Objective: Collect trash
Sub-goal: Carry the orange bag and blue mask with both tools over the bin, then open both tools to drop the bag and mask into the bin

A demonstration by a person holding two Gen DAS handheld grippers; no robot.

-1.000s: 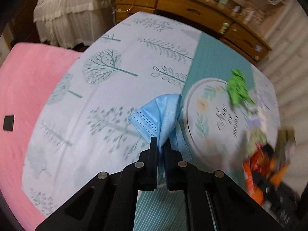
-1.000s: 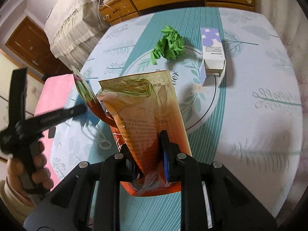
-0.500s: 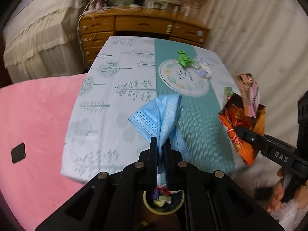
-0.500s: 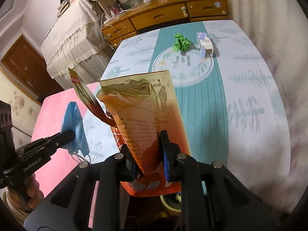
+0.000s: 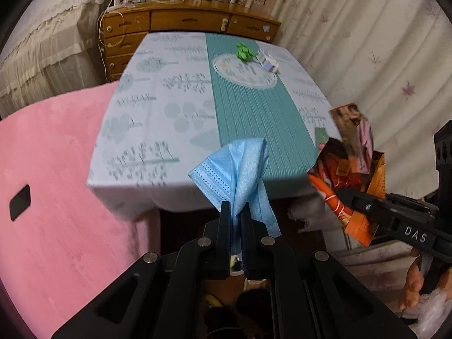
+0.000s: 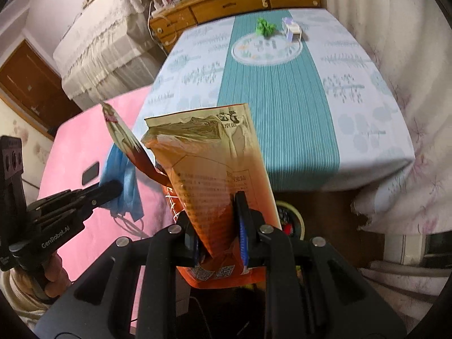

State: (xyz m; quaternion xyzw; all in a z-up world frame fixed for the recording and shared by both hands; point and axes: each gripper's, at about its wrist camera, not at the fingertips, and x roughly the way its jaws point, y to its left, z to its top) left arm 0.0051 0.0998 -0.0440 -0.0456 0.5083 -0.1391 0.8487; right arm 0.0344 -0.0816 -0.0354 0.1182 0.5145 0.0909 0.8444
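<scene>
So left gripper (image 5: 234, 220) is pinching a blue mask (image 5: 237, 169), right gripper (image 6: 219, 226) clamps the orange wrapper (image 6: 214, 169); green wad (image 6: 265, 27) and small box (image 6: 292, 29) sit far across the table (image 6: 367, 130).

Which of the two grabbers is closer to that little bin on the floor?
Right. The right gripper, clamping the snack bag, hangs beside the bin; the left gripper, holding the mask, is farther left.

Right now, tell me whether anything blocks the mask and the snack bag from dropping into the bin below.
Nothing visible does. The left gripper holds the blue mask and the right gripper the orange snack bag, both past the table edge. The bin sits on the floor beneath, mostly hidden by the grippers.
</scene>
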